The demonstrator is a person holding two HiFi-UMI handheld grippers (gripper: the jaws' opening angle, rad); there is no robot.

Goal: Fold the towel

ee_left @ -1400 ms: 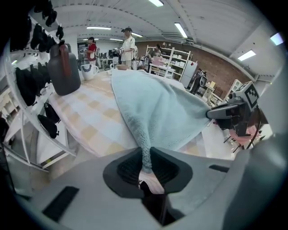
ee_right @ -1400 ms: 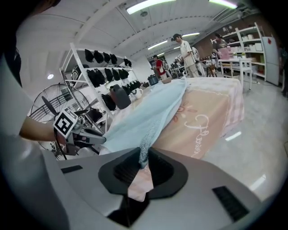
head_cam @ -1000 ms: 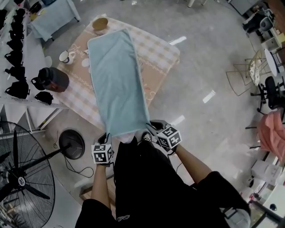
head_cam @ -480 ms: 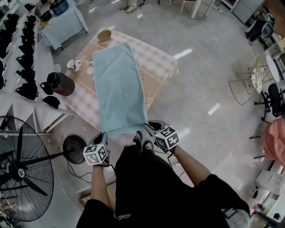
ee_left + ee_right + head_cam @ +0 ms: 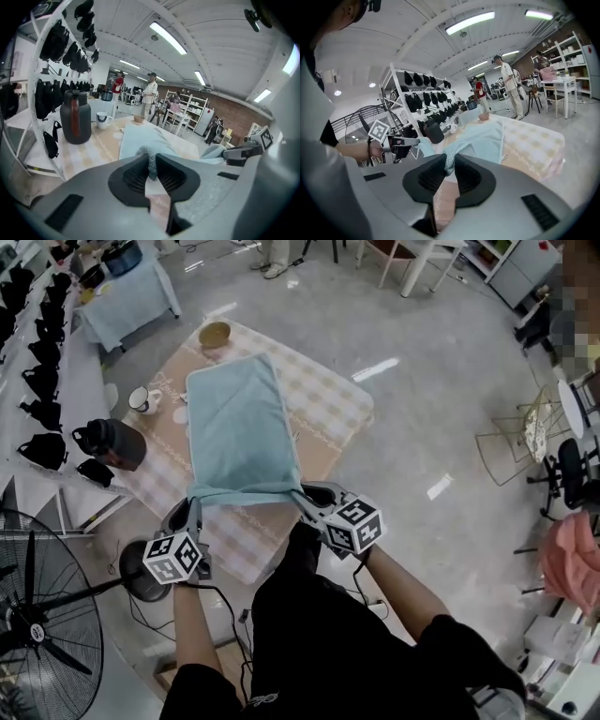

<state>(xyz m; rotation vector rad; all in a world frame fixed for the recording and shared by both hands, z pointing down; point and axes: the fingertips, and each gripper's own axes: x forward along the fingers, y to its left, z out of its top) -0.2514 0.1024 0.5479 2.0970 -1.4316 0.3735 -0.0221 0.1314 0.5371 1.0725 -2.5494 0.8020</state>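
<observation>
A light blue towel [image 5: 234, 423] lies lengthwise on the table with the checked cloth [image 5: 333, 399]. Its near edge is lifted off the table and stretched between my two grippers. My left gripper [image 5: 194, 506] is shut on the near left corner; in the left gripper view the towel [image 5: 143, 138] bunches up between the pads of the left gripper [image 5: 151, 169]. My right gripper [image 5: 307, 495] is shut on the near right corner, and the right gripper view shows that corner pinched in the right gripper [image 5: 449, 164], with the towel [image 5: 483, 138] running away from it.
On the table's left side stand a black jug [image 5: 112, 444] and a white mug [image 5: 141, 399], with a brown bowl [image 5: 215, 334] at the far end. A rack of black bags [image 5: 33, 381] and a floor fan [image 5: 42, 624] are on the left. People stand in the background.
Both grippers have risen and moved forward over the table's near end, lifting the towel's hanging near edge with them. The towel no longer drapes down over the table's front.
</observation>
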